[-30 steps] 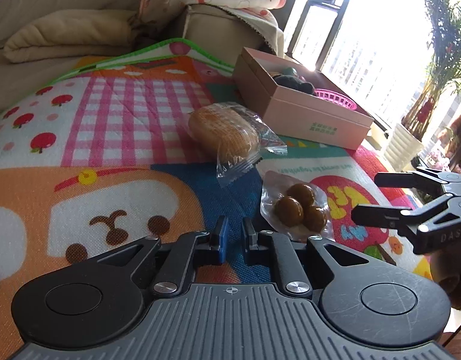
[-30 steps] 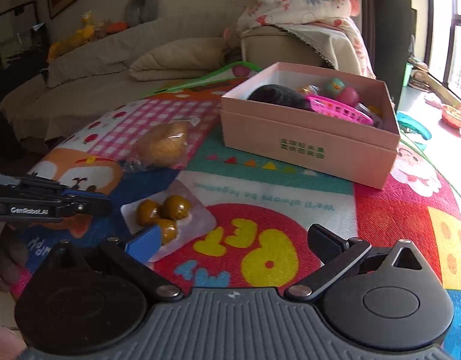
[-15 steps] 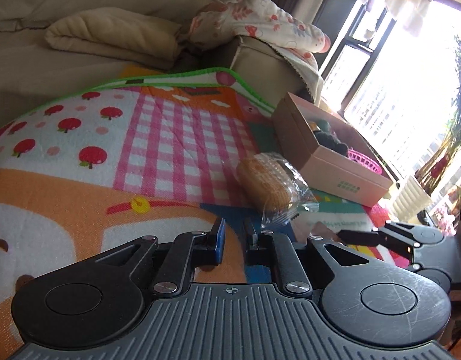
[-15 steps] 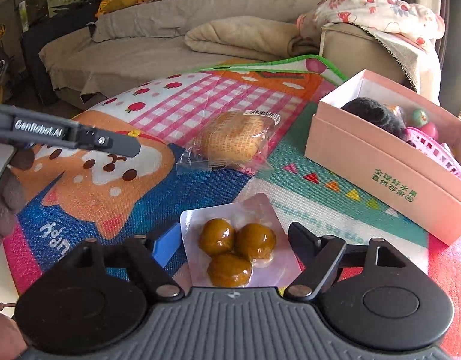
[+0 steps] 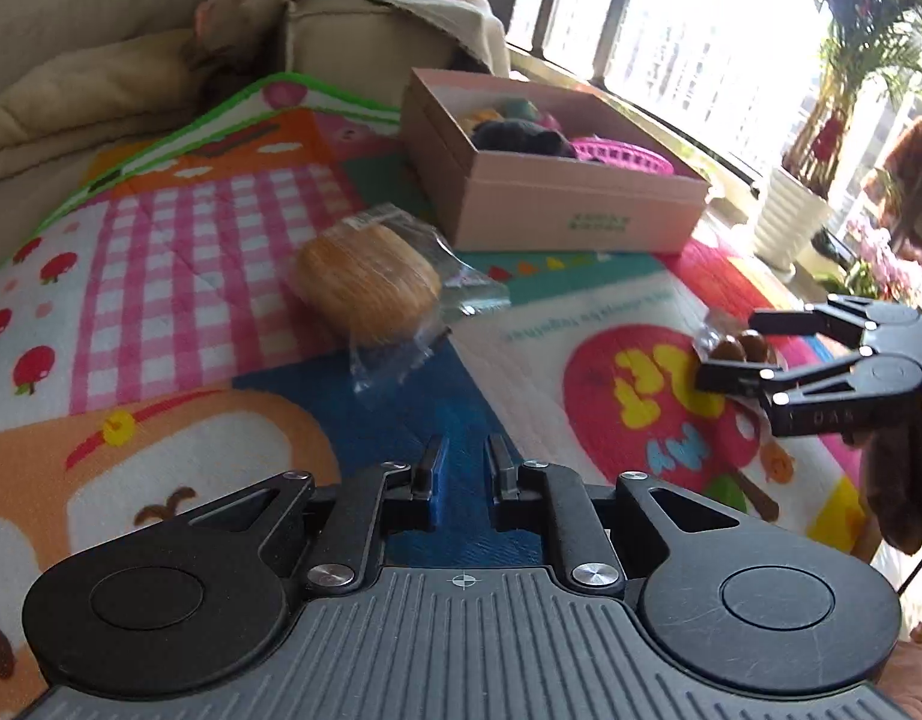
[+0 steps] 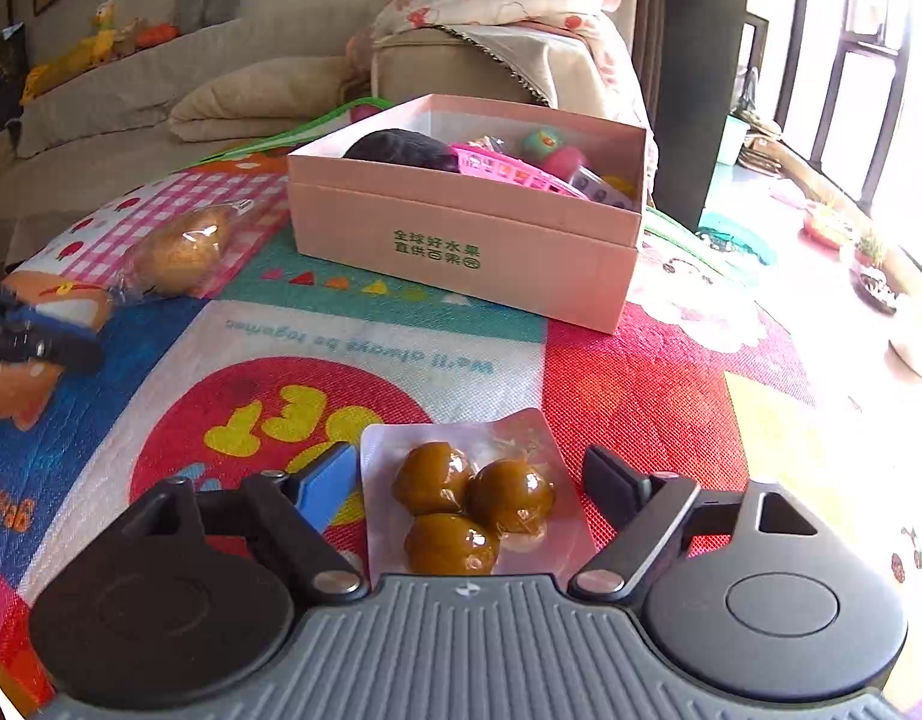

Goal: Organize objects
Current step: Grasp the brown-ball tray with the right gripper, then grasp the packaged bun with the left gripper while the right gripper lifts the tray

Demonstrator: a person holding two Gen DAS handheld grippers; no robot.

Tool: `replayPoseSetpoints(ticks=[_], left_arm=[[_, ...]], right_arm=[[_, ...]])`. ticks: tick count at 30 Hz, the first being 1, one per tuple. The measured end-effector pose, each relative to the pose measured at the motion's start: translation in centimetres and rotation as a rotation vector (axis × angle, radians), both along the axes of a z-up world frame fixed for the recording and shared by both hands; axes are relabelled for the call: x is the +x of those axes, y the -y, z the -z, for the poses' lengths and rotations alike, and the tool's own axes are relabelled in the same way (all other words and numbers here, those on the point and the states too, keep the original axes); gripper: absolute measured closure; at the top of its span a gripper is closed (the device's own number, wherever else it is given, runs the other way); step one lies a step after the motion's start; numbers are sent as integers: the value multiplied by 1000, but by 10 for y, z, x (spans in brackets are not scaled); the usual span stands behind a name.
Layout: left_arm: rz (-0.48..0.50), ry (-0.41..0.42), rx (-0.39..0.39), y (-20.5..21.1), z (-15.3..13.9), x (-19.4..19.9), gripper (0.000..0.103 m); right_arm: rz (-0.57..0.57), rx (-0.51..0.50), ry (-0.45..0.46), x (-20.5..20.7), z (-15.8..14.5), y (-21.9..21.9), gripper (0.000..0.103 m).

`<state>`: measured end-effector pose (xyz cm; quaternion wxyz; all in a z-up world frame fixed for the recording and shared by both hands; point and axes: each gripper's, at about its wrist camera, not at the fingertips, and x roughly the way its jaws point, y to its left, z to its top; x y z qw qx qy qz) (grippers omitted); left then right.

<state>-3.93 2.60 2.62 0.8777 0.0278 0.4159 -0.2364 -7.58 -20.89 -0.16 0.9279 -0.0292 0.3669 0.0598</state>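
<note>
A clear packet of three brown glazed balls (image 6: 470,504) sits between the fingers of my right gripper (image 6: 473,471), over the play mat's red circle. Its edges lie against both pads while the jaws ease open a little. In the left wrist view the same packet (image 5: 738,348) shows held in the right gripper (image 5: 728,348) just above the mat. My left gripper (image 5: 464,450) is shut with nothing in it, low over the blue patch. A bagged round bread (image 5: 368,288) lies beyond it. The open pink box (image 6: 461,252) stands behind.
The box holds a pink basket (image 6: 509,171), a dark object and small toys. A colourful play mat (image 6: 659,384) covers the surface. A sofa with a folded blanket (image 6: 263,96) lies behind. A white plant pot (image 5: 788,228) stands by the window, right.
The right gripper narrowed around the packet and carried it right, from the mat's blue-white part to the red circle's far side. The left gripper swung its view left, then back towards the box.
</note>
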Motion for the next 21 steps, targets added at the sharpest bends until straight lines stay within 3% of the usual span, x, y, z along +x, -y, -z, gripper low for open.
replayPoseSetpoints(ticks=[1, 3, 6, 7, 11, 15, 17, 21], left_arm=[[13, 7, 20, 8, 4, -5, 85], [31, 33, 44, 20, 4, -10, 67], [36, 0, -4, 29, 5, -9, 41], [37, -3, -5, 33, 5, -7, 38], [-55, 50, -80, 29, -9, -7, 41], [-338, 217, -143, 4, -43, 3, 41], [-421, 219, -140, -5, -50, 20, 42], [-445, 119, -66, -1, -32, 63, 42]], right_arm=[[9, 8, -2, 2, 2, 1, 12], [11, 13, 4, 3, 4, 1, 8], [6, 9, 14, 2, 7, -1, 4], [0, 17, 13, 1, 7, 0, 2], [2, 23, 15, -1, 7, -1, 0], [-1, 28, 16, -2, 7, -1, 0], [-1, 27, 17, -2, 7, -1, 0], [-3, 33, 20, -3, 7, 0, 0]])
